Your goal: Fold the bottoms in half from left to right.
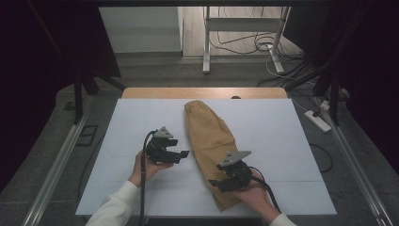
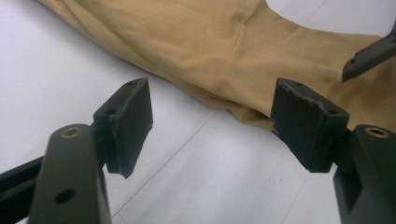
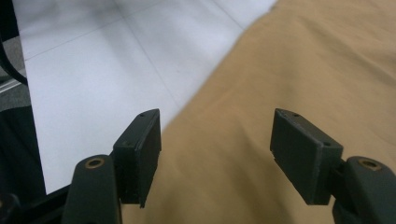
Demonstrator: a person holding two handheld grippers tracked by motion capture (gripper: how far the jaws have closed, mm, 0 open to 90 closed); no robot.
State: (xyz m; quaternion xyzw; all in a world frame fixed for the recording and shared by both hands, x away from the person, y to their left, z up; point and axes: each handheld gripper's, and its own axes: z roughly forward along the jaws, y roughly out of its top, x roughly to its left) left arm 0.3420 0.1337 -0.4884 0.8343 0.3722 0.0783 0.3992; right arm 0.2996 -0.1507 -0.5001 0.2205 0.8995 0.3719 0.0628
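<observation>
Tan trousers' (image 1: 210,141) near end — hidden under right gripper (image 1: 217,181), jaws apart.

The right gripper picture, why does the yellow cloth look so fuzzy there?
In the right gripper view the tan folded cloth garment lies very close to the camera, so it blurs while the black fingers stay sharper. In the left gripper view its wrinkles look crisper. In the high view the sides are dark and the white table is evenly lit.
</observation>
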